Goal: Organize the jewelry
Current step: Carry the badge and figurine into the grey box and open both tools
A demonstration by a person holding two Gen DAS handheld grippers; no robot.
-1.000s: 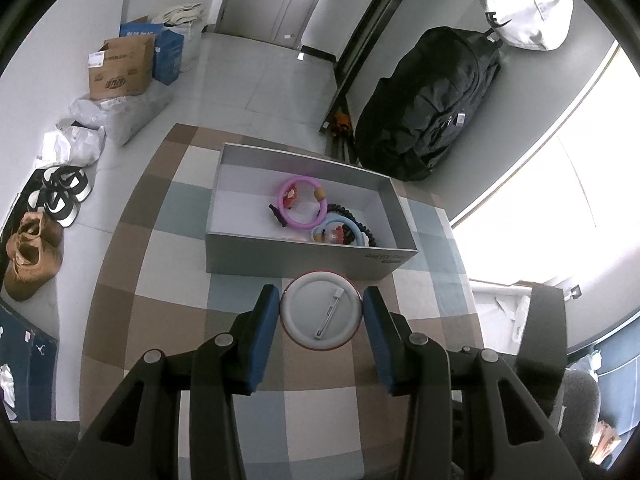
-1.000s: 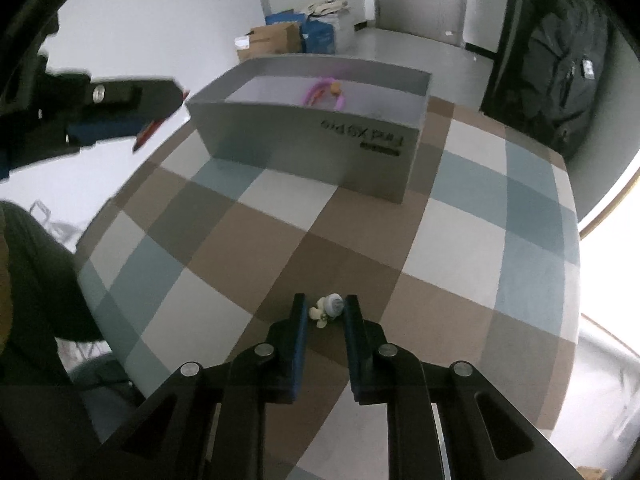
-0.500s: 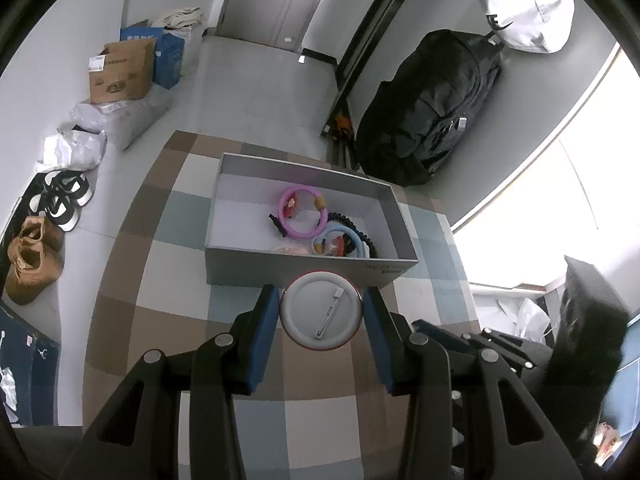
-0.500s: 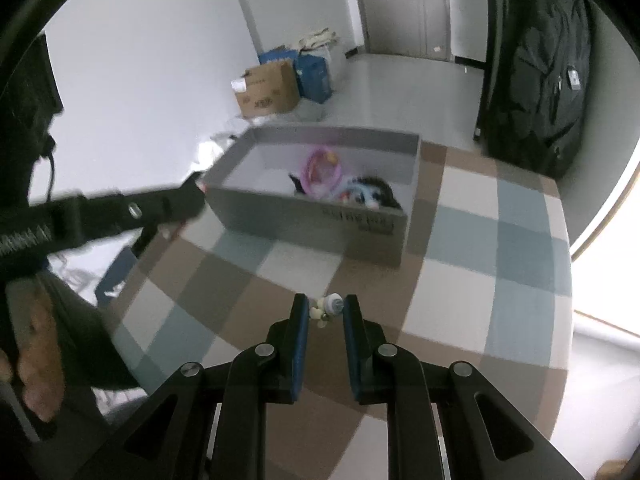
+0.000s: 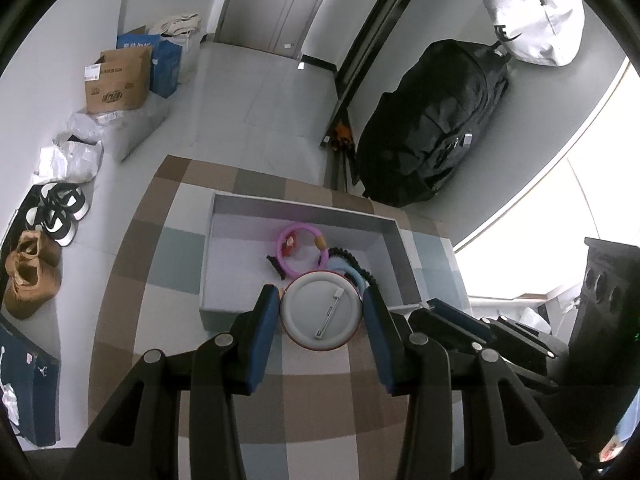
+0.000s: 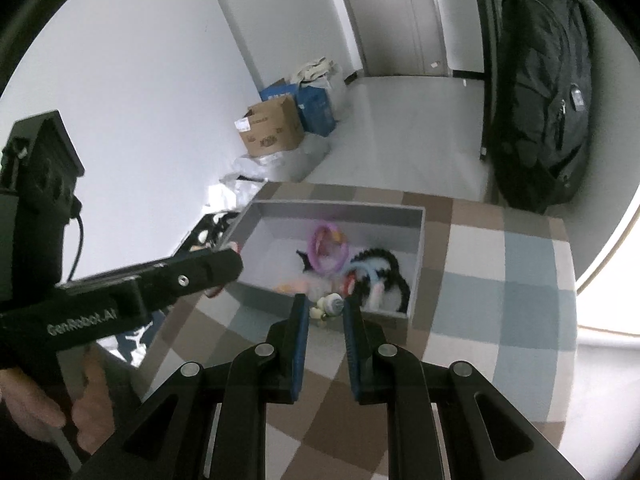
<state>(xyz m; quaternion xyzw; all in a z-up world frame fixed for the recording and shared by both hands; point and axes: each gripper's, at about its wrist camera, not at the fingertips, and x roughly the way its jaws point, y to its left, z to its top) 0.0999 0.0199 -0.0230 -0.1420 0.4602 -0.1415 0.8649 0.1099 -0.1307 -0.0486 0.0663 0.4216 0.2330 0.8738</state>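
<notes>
Round badge (image 5: 320, 314) pinched in left gripper (image 5: 320, 310); right gripper (image 6: 326, 309) pinches bead charm (image 6: 327, 307); both should release low inside grey box (image 5: 296, 213).

The cloth (image 5: 132, 264) over the table looks woven and matt, in brown, blue and white checks. The box (image 5: 224, 312) seems matt grey card. In it lie a glossy pink plastic ring (image 5: 303, 254) and a black beaded band (image 5: 352, 259), likely plastic. The left gripper (image 5: 321, 312) has matt black plastic arms and smooth blue pads (image 5: 266, 316); the badge (image 5: 318, 311) between them is smooth white with a small metal pin. The charm (image 6: 327, 307) is blurred, perhaps glossy plastic.
</notes>
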